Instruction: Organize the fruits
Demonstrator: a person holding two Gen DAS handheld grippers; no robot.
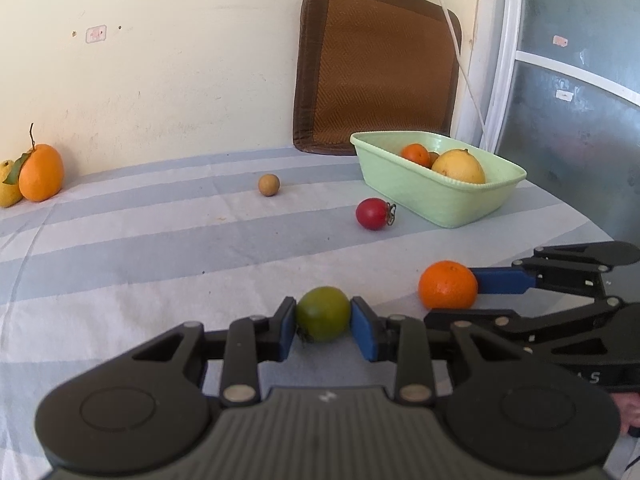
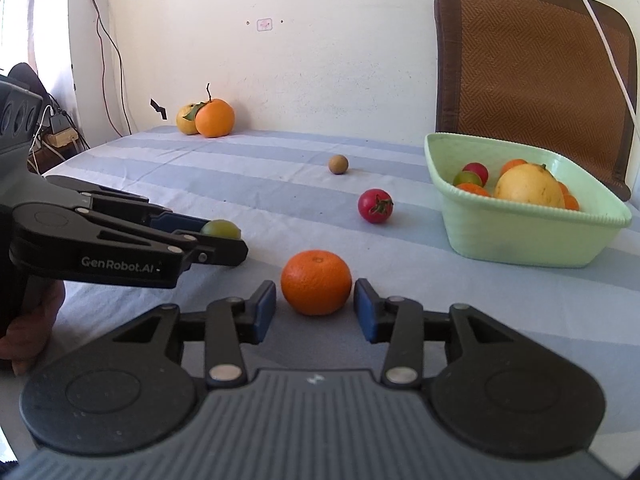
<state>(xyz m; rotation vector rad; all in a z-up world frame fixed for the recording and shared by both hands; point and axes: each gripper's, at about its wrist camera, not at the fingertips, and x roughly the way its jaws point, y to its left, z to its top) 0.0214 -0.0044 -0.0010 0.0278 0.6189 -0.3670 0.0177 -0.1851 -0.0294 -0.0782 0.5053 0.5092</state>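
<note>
Striped cloth surface (image 2: 160, 168) carries scattered fruit; sorting into one container seems the aim. Pale green basket (image 2: 532, 240) far right, already part-filled with citrus and small fruit, likely the collection spot. Orange (image 2: 316, 282) lies on cloth between pads of my right tongs (image 2: 315, 312); jaws parted, small gap on left side, not gripped yet. My left tongs (image 1: 323, 326) clenched on small green tomato (image 1: 323, 314), pinched at sides for carrying. Red tomato (image 2: 375, 205) and brown ball-shaped fruit (image 2: 338, 164) wait loose.
</note>
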